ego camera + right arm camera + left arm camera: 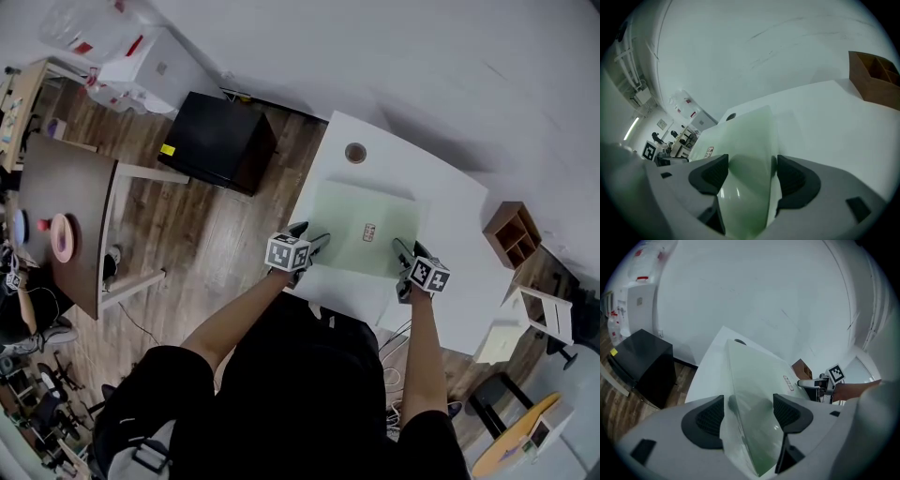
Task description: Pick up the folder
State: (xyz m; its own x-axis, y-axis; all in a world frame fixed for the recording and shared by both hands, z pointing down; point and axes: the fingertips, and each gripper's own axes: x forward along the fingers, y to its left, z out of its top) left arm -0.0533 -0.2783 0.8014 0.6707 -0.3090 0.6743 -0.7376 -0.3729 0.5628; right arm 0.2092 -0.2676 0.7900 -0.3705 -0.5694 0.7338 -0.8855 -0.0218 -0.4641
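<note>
So far the pickup is only set up, not made. The wide white table (450,202) carries the task's thing, a pale green, translucent plastic folder (349,217). It lies flat on the near half of the table, its near edge close to the table's edge in front of me. From the head view I judge it has not left the surface. The reach looks done; what remains is to close on it at both ends and raise it level.

My left tool (313,240) sits at the folder's near left corner and my right tool (404,251) at its near right corner, both pointing down and away from me. Each one stands wide apart, about as far as it goes, with the folder's edge running into the gap. In the left gripper view the sheet passes between the dark ribbed pads (710,417) with room on both sides. The right gripper view shows much the same, the green sheet filling the middle of the gap. Neither tool is clamped on anything yet, so the folder is straddled, not held.
</note>
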